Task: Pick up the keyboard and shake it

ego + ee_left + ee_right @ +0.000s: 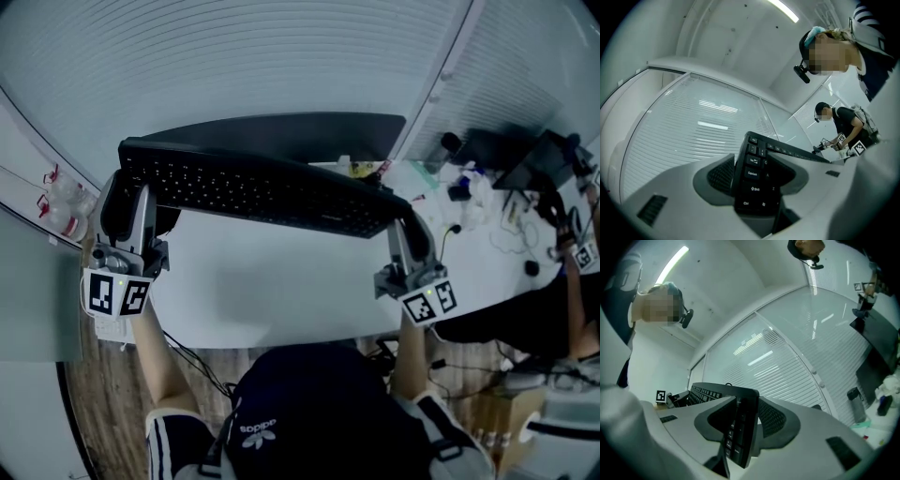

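Observation:
A long black keyboard point(253, 192) hangs in the air above the white table point(272, 291), its keys turned up toward the head camera and its right end a little lower. My left gripper point(129, 199) is shut on its left end, and in the left gripper view the pads clamp the Ctrl and Shift corner of the keyboard point(757, 161) inside the left gripper point(754, 180). My right gripper point(405, 227) is shut on the right end. In the right gripper view the keyboard point(705, 393) stands edge-on, pinched by the right gripper point(743, 423).
A dark monitor point(300, 136) stands just behind the keyboard. Small bottles, cables and other clutter point(469, 187) cover the table's right side, where another person point(574, 246) works. Water bottles point(61, 202) sit at the far left. Blinds fill the wall behind.

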Motion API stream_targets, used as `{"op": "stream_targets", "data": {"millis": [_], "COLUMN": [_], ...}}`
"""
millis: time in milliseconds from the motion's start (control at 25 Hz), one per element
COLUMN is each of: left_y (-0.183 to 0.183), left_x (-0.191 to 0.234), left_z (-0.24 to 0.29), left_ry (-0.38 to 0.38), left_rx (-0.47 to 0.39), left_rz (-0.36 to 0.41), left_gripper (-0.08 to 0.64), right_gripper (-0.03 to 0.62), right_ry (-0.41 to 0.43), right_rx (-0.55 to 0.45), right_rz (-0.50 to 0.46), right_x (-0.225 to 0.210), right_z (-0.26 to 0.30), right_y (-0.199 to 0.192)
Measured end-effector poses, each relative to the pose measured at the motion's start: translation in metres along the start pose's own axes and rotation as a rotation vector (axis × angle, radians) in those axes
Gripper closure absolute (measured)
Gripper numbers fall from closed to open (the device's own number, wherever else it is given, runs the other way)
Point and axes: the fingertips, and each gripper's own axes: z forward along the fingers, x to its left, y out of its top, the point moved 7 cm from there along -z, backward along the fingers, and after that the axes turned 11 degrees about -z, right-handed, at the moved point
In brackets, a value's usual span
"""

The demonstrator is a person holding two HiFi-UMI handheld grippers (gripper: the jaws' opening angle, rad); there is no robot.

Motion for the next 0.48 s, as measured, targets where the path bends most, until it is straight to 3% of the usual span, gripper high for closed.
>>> {"op": "stream_targets", "data": {"millis": [480], "left_y": [0.005], "left_x": [-0.0018], "left_z": [0.0036], "left_ry": [-0.006], "left_rx": [0.001], "left_rz": [0.028], "left_gripper": [0.342], "right_gripper": [0.449], "right_ry": [-0.047], "right_rx": [0.079], "right_rz": [-0.035], "right_x": [0.0029], "right_z": [0.0038], "right_y": [-0.0047]}}
